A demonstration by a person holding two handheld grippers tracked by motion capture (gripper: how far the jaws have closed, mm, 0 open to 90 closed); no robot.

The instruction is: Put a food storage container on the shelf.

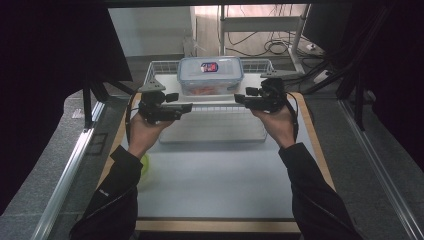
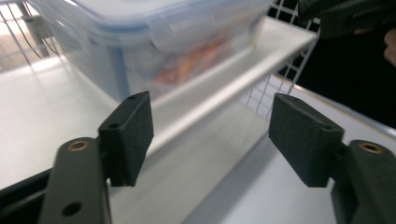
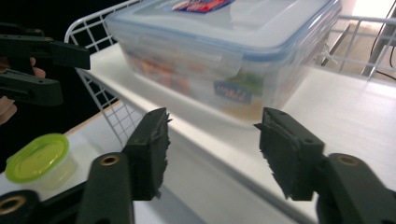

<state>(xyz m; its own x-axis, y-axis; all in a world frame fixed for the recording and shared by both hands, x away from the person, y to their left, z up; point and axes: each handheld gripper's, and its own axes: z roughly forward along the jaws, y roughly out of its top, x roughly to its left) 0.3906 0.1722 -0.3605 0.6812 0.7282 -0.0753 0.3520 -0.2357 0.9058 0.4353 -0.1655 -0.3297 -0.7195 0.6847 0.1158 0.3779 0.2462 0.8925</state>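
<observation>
Pale table top (image 1: 215,185) with wooden edging, dark curtains at nine and three o'clock, cables on the floor at twelve. At twelve o'clock, clear lidded container (image 1: 210,75) standing in white wire basket (image 1: 260,64). Left gripper (image 1: 186,107) at ten, jaws wide, empty. Right gripper (image 1: 239,99) at two, likewise. Green-lidded tub (image 3: 38,158) at eight.

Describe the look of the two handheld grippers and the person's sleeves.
Both the left gripper and right gripper are black, each topped by a grey three-cornered plate and trailing a dark cable. The right gripper's pads are ridged. The sleeves are black.
</observation>
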